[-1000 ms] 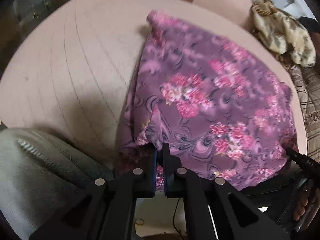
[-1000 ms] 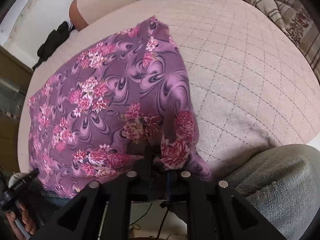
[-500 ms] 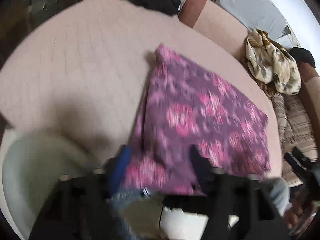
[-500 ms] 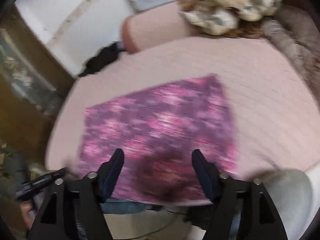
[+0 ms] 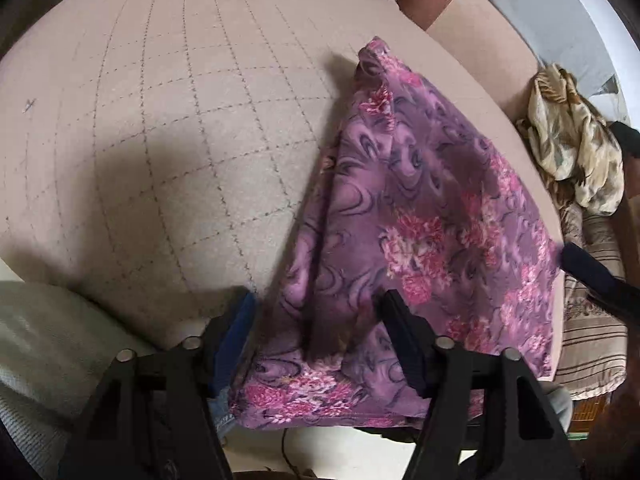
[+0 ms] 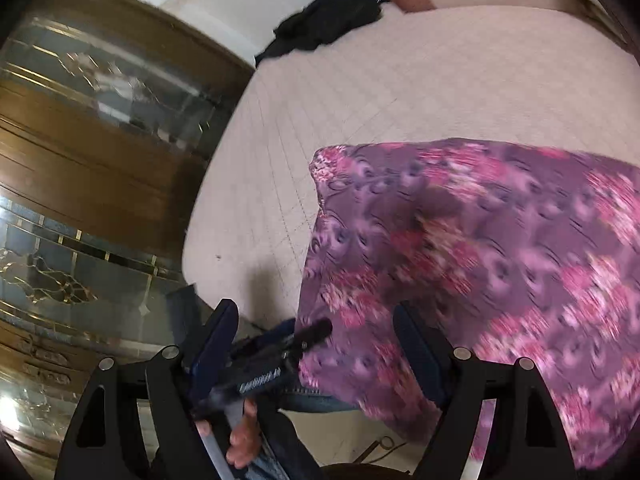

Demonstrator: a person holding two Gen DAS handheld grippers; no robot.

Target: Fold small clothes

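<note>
A purple cloth with pink flowers [image 5: 420, 216] lies folded on the beige quilted cushion [image 5: 160, 140], its near edge hanging over the front. My left gripper [image 5: 318, 320] hovers over the cloth's near left corner. Its jaws are closing, a raised fold lies between them, and the pads do not press it. At the cloth's right edge, one dark finger [image 5: 592, 272] of my right gripper shows. In the right wrist view the cloth [image 6: 480, 260] is blurred. My right gripper [image 6: 316, 332] is above its near left end with its jaws opening and holds nothing. A hand [image 6: 242, 436] holding the other tool shows between them.
A beige patterned garment [image 5: 576, 152] and a striped blanket [image 5: 592, 320] lie at the right. A black garment [image 6: 328, 20] lies at the cushion's far end. A wooden cabinet with glass doors [image 6: 100, 140] stands to the left. A grey-clad knee [image 5: 48, 340] is at the near left.
Both grippers have let go of the cloth's near edge and opened. The right one rose and swung left, so its view now takes in the cabinet. The cloth lies flat.
</note>
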